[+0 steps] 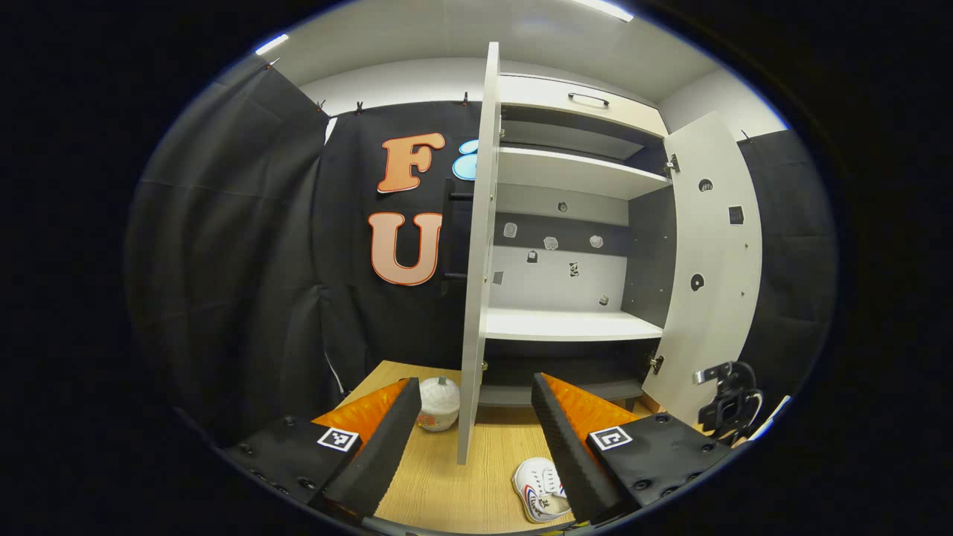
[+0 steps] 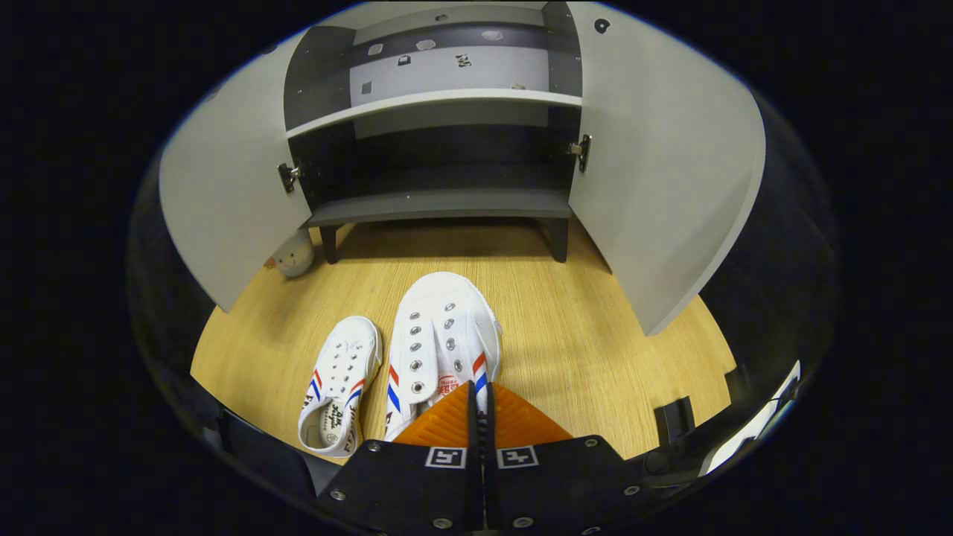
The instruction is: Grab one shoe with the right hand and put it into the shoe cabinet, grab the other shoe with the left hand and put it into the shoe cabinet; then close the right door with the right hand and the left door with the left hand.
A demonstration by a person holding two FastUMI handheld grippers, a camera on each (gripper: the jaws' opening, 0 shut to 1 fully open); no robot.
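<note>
Shoes number two, both white with red and blue side stripes, lying side by side on the wooden floor in front of the shoe cabinet point(image 2: 439, 201). In the right gripper view, going left to right: the left door point(image 2: 223, 201) stands swung open, a small round white object point(image 2: 292, 257) sits on the floor beside its lower edge, then comes the left shoe point(image 2: 339, 380), then the right shoe point(image 2: 447, 335), then the right door point(image 2: 663, 186), also open. Doors number two; shelves visible inside number at least three.

Right tool point(image 2: 476, 406): fingers brought together at the heel opening of the right shoe, apparently clamped on its heel edge, though the contact itself is hidden. That shoe's long axis runs straight ahead of the tool, toe pointing at the open bottom compartment. The likely next move is a lift and a forward carry along that axis into the bottom shelf.

Left tool point(image 1: 469, 424): fingers wide apart, holding nothing, raised and facing the left door's edge. The left shoe lies below and to its right, partly hidden behind the right-hand finger, so this tool must drop and shift right to reach it.
</note>
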